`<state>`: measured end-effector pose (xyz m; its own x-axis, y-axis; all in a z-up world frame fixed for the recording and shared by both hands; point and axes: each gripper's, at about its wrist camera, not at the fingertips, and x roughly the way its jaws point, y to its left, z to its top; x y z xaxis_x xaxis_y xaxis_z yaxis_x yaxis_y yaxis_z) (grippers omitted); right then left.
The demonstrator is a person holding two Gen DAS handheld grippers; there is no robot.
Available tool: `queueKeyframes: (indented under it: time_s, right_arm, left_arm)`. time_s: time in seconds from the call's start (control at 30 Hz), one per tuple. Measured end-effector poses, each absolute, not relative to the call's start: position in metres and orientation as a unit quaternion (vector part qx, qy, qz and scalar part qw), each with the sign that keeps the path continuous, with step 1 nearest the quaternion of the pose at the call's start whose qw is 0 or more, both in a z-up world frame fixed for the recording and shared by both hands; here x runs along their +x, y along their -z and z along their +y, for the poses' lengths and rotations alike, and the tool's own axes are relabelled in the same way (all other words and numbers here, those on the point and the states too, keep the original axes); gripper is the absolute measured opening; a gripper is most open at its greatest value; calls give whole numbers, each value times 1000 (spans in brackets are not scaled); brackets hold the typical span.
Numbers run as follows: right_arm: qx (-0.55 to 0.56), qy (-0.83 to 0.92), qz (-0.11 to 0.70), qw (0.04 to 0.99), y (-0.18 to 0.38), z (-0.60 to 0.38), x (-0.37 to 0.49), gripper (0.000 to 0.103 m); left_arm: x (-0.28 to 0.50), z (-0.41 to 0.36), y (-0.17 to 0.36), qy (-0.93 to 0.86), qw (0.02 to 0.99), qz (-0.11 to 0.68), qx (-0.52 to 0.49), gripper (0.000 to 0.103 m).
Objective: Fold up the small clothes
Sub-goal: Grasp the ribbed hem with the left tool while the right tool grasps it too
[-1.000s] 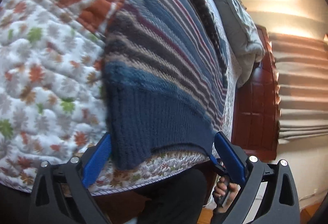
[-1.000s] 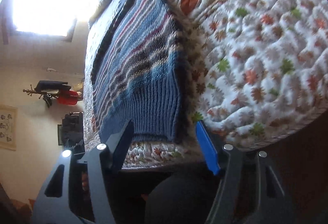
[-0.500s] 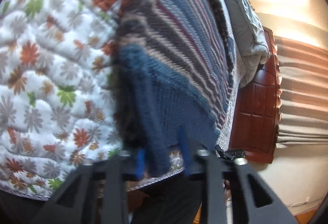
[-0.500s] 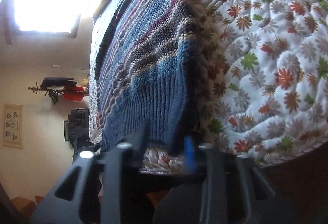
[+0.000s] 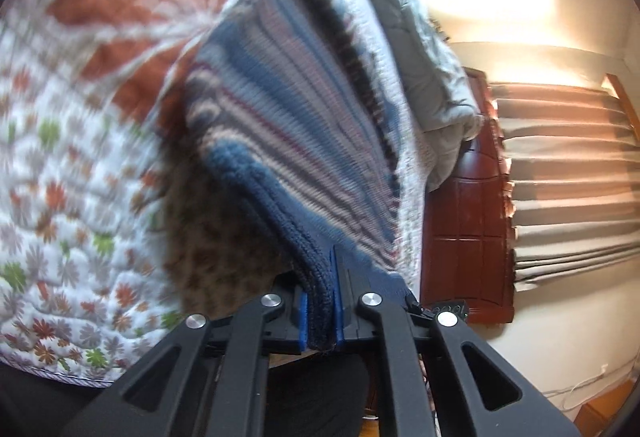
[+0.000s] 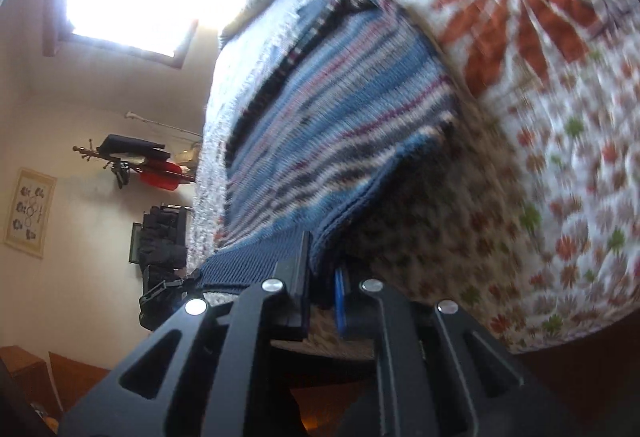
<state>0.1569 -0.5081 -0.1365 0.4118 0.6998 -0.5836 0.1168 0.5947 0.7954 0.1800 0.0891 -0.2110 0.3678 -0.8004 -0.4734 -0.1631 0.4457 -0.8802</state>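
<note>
We've got both claws clamped on the striped knit sweater point(image 5: 280, 141): left claw point(image 5: 320, 301) pinching one ribbed hem corner, right claw point(image 6: 322, 289) the other. The hem's lifted off the flowery quilt point(image 5: 60, 197) on the bed, shadow underneath.

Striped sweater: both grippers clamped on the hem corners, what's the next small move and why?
Probably carry the hem up and over toward the far collar end. Left gripper and right gripper each pinch a corner of the sweater, hem lifted off the quilt, shadow beneath.
</note>
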Motion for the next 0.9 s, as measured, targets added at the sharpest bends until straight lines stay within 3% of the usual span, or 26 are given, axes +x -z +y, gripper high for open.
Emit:
queueKeyframes:
  time_s: [0.5,0.7,0.9]
  right_arm:
    - [329,-213,465,794,42,-506,267,7]
    - [303,-199,461,810,26,-506,330,7]
    - [275,-175,472,819,28,-501,404,7]
  left_arm:
    - [273,92,115,257,741,465,-411,9]
    - [341,84,81,251,761,456,-386,9]
    - [408,79,83,232,765,471,-374,9]
